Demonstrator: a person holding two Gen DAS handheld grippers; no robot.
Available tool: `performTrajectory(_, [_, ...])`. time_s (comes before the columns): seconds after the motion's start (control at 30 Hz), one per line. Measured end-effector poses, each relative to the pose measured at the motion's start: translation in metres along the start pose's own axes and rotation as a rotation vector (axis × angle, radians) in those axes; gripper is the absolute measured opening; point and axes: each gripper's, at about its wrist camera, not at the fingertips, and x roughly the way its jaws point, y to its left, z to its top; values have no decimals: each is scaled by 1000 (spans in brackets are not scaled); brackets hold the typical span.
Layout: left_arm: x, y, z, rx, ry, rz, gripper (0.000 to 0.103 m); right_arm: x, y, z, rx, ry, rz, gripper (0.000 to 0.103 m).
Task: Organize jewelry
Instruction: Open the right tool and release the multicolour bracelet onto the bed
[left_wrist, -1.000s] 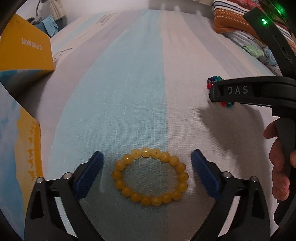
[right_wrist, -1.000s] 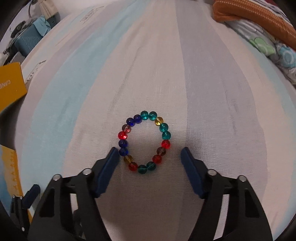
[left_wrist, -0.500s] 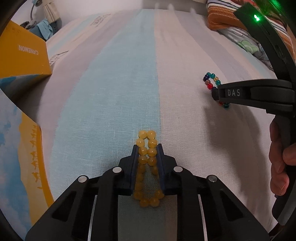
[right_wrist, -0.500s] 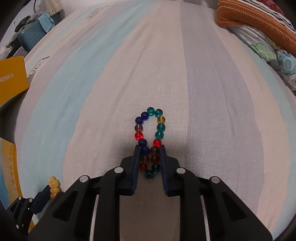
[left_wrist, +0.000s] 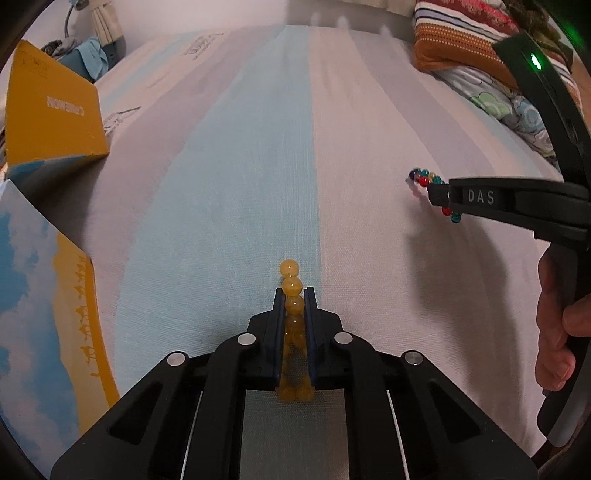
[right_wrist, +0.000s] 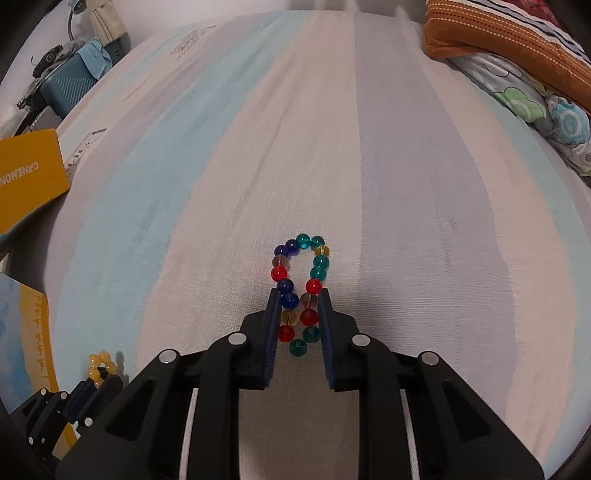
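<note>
To the far left of both tongs sits a yellow box (left_wrist: 51, 114). The left tongs (left_wrist: 294, 295) clench a yellow bead bracelet (left_wrist: 292, 291) flat between their fingers. To their right, the right tongs (right_wrist: 298, 295) squeeze a multicoloured bead bracelet (right_wrist: 301, 273) over the striped bedsheet (right_wrist: 369, 166).

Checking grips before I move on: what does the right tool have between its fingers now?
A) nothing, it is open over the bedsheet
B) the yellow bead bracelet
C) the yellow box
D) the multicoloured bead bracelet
D. In the right wrist view the right tool is shut on the multicoloured bead bracelet, squeezed into a narrow loop; the yellow bead bracelet sits in the left tool.
</note>
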Motion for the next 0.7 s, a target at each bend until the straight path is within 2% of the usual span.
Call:
performTrajectory(0.27, [-13, 5, 5, -24, -14, -4, 9, -16, -6, 0, -3, -28, 12, 19])
performTrajectory(0.37, [-13, 5, 9, -40, 2, -28, 9, -22, -6, -3, -13, -36, 8, 19])
performTrajectory(0.47, [-20, 5, 12, -36, -12, -14, 9, -29, -3, -8, -32, -48, 3, 19])
performTrajectory(0.5, [-22, 5, 12, -36, -14, -9, 9, -32, -2, -9, -38, -54, 0, 0])
performTrajectory(0.7, [-33, 6, 9, -33, -8, 33, 9, -49, 4, -19, -53, -71, 3, 0])
